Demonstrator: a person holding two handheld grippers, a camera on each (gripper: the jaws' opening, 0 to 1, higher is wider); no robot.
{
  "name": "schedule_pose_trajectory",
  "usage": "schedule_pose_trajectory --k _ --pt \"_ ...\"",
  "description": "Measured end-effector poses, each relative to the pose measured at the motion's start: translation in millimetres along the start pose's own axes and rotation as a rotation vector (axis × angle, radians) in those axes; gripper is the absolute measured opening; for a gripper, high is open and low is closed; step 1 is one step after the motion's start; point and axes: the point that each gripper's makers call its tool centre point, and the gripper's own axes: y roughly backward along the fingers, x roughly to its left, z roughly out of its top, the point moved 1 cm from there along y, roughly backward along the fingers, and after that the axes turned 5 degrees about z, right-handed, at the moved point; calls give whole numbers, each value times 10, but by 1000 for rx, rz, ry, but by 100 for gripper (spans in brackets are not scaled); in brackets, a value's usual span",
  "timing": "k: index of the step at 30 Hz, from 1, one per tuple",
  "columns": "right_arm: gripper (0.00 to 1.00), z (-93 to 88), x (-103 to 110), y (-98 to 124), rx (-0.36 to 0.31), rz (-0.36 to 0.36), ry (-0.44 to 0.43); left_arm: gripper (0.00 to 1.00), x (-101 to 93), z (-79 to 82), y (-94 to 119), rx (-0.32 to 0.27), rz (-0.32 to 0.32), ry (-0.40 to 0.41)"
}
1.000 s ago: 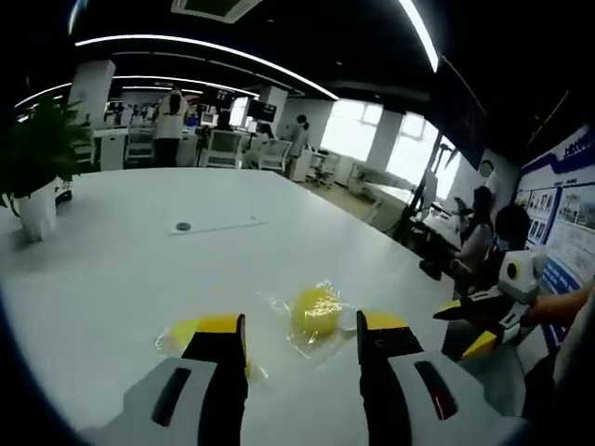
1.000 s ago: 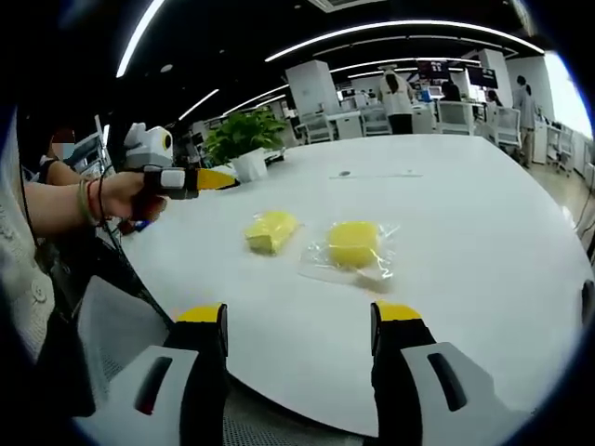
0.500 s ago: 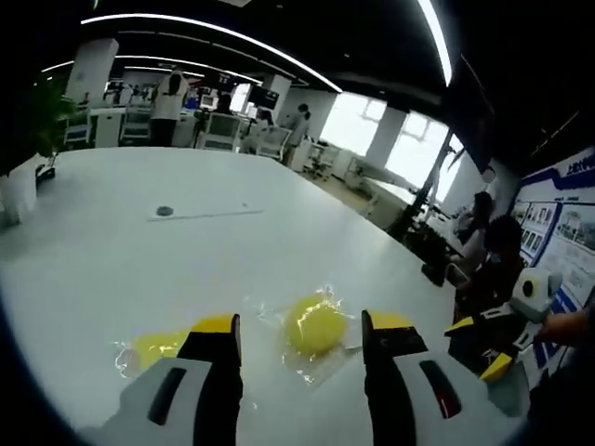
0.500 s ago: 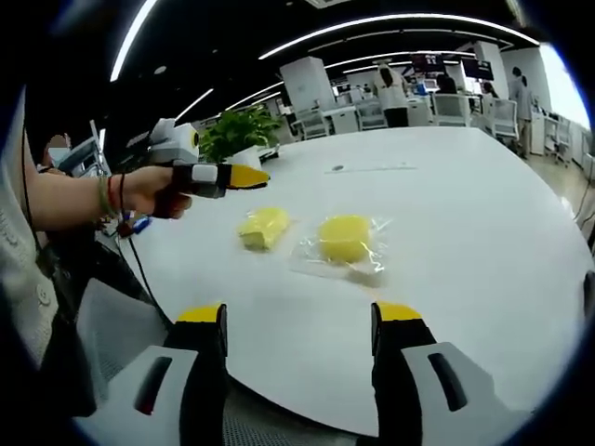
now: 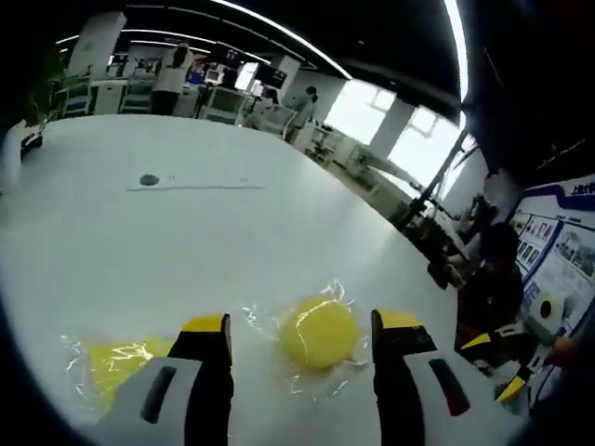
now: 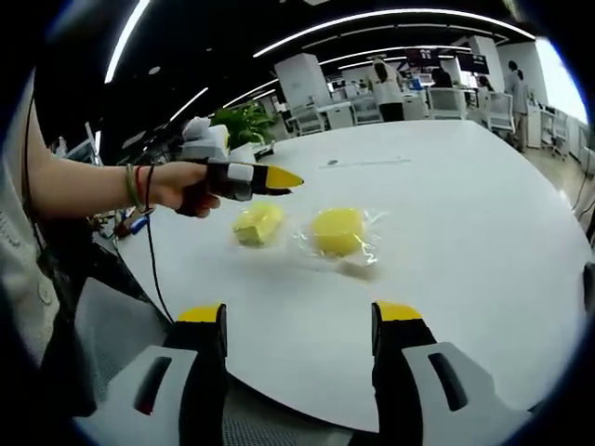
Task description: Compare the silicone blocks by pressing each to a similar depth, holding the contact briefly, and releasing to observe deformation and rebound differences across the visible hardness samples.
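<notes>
The left claw point(image 5: 297, 327) is hovering just above the white desk point(image 5: 167, 232) with its jaws standing wide and holding nothing. The round silicone block point(image 5: 319, 333), a yellow puck in a clear wrapper, is lying on the desk directly ahead, framed in the gap between the two jaws and slightly toward the right one. The second block point(image 5: 116, 360), also yellow and wrapped, is sitting to the left of it, outside the left jaw.

In the right gripper view, the left claw point(image 6: 279, 177) is reaching in from the left over the second block point(image 6: 257, 223), its yellow tips pointing toward the round block point(image 6: 337, 230) just beyond. The right claw point(image 6: 296, 316) is hanging wide and empty at the near desk edge, well apart from both samples.

The left claw looks the nearer one; pressing likely calls for a short drop forward and down onto the round block.
</notes>
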Motion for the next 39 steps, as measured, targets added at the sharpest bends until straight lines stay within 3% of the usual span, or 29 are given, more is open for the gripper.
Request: schedule_pose_trajectory --k 7,13,23,29,35,39 --pt "58 -49 -75 19 3 -22 -28 61 51 -90 -217 33 5 100" --pt "58 -79 -105 29 9 -30 -38 66 96 -143 -374 73 29 175" --pt "58 -113 -147 1 13 -37 -54 57 93 -164 -589 116 23 283" --pt "57 -151 -169 -3 22 -36 -61 52 152 -132 -642 98 25 334" --pt "57 -129 -196 -26 16 -33 -62 42 169 -138 -691 107 15 362" --pt "57 -112 -194 -42 15 -27 -56 30 185 -190 -726 153 9 374"
